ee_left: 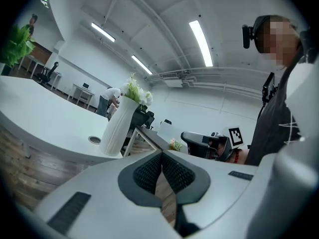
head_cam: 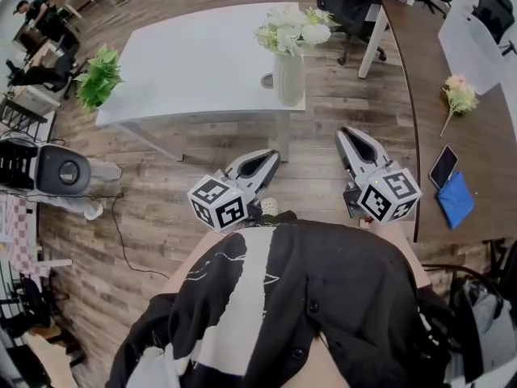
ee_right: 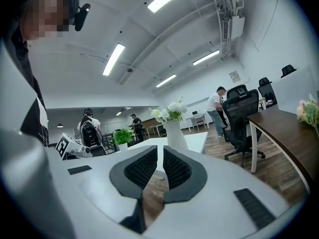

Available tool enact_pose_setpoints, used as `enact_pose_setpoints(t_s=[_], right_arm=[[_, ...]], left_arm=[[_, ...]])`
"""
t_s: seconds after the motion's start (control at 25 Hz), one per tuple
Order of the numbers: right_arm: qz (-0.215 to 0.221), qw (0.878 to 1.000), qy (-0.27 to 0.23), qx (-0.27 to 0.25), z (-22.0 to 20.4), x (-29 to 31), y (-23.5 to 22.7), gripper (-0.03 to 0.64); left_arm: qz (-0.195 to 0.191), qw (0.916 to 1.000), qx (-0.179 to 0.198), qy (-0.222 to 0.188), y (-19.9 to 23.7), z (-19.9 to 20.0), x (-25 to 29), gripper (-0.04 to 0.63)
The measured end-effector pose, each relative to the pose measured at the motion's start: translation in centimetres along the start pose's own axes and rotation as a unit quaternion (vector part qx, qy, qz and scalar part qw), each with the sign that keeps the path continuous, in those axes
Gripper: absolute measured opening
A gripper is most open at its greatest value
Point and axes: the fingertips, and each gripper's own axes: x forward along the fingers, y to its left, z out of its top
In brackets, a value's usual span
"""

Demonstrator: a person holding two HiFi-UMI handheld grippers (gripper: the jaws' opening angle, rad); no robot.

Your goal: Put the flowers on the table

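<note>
Your left tongs are clenched on nothing, and your right tongs are closed to a thin slit, also empty, both above the wooden floor. To their right, on the brown desk, the loose flowers lie beyond a phone. Farther left, a white vase of blooms stands on the white desk.

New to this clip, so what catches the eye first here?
A white vase of white flowers stands at the near edge of the white table. Nearer, the left gripper and right gripper hang over the wood floor, shut and empty. A loose flower sprig lies on the brown desk at right.
</note>
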Motion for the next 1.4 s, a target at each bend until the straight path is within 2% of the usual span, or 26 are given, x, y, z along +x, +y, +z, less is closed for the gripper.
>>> enact_pose_setpoints(t_s=[0.28,0.52,0.76,1.04,1.4], right_arm=[[0.001,0.999,0.028,0.023,-3.7,-4.0,0.1,0.048],[0.012,0.999,0.048,0.02,-5.4,-6.7,0.7,0.048],[0.024,0.998,0.065,0.006,-6.4,-8.0,1.8,0.046],[0.042,0.996,0.076,-0.037,-6.7,-9.2,2.9,0.018],[0.044,0.996,0.077,-0.02,-7.6,-9.8,3.6,0.017]], left_arm=[[0.027,0.9993,-0.026,0.009,-3.2,-4.5,-2.5,0.015],[0.038,0.9985,-0.04,0.008,-6.0,-7.2,-3.5,0.015],[0.042,0.9984,-0.039,0.005,-7.7,-7.9,-4.1,0.015],[0.04,0.9985,-0.037,0.012,-9.1,-8.7,-4.1,0.015],[0.041,0.9985,-0.033,0.012,-9.3,-9.1,-4.7,0.015]])
